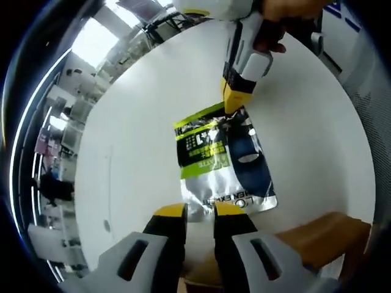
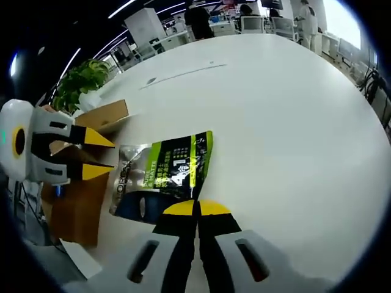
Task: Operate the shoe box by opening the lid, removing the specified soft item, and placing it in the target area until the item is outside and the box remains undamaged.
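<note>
Both my grippers meet the packet [image 2: 164, 177] on the table [image 2: 275, 122]; right gripper [image 2: 197, 209] pinches its edge; left gripper [image 1: 200, 211] slightly spread beside the box [image 2: 76, 201].

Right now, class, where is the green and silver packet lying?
The packet lies flat on the white table, outside the cardboard box. In the right gripper view it sits beside the box, with the right gripper closed on its near edge.

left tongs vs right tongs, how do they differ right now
The left tongs stand open, their yellow tips apart and holding nothing; the right tongs are shut, tips pressed together on the edge of the packet. The left tongs sit by the brown shoe box; the right tongs are over the white table. Both have yellow tips on black jaws.
</note>
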Tool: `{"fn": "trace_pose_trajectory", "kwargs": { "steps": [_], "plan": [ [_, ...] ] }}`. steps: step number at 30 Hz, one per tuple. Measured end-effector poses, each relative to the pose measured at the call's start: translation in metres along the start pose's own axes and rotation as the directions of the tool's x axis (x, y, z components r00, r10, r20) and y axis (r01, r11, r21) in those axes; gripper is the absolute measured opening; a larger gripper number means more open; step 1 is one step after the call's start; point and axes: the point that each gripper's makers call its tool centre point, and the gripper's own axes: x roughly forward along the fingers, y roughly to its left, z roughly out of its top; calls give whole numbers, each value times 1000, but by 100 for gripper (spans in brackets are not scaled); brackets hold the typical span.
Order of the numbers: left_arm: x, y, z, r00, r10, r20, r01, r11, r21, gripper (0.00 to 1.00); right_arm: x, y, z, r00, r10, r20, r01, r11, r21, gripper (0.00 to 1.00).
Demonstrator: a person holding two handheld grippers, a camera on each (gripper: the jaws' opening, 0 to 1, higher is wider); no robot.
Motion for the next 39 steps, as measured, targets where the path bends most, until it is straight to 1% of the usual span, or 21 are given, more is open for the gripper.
{"fn": "trace_pose_trajectory", "kwargs": {
  "steps": [4,6,11,17,20,25,30,39],
  "plan": [
    [-4,1,4,1000,4,23,-3,999,-38,16,0,0,-1,1000,1,3,-1,1000,19,0],
    [-7,2,8,999,8,47,-3,996,-89,16,0,1,-1,1000,-2,4,2,999,36,0],
    [-16,3,14,996,15,84,-3,990,-142,17,2,1,-1,1000,-17,7,16,998,65,0],
    [-28,3,13,993,31,111,-6,976,-220,18,4,3,-2,999,-34,14,33,997,76,0],
    [-34,2,11,992,37,121,-5,968,-252,18,4,3,-2,999,-29,23,28,998,59,0],
    [-45,2,9,989,56,140,-8,947,-321,19,3,1,-1,999,-20,26,19,1000,15,1],
    [-53,0,4,988,68,139,-17,940,-340,20,1,-2,1,999,-29,32,30,999,-19,5],
    [-68,-6,-7,986,94,139,-31,916,-400,21,-11,-12,-1,999,-38,38,40,997,-58,12]
  ]
}}
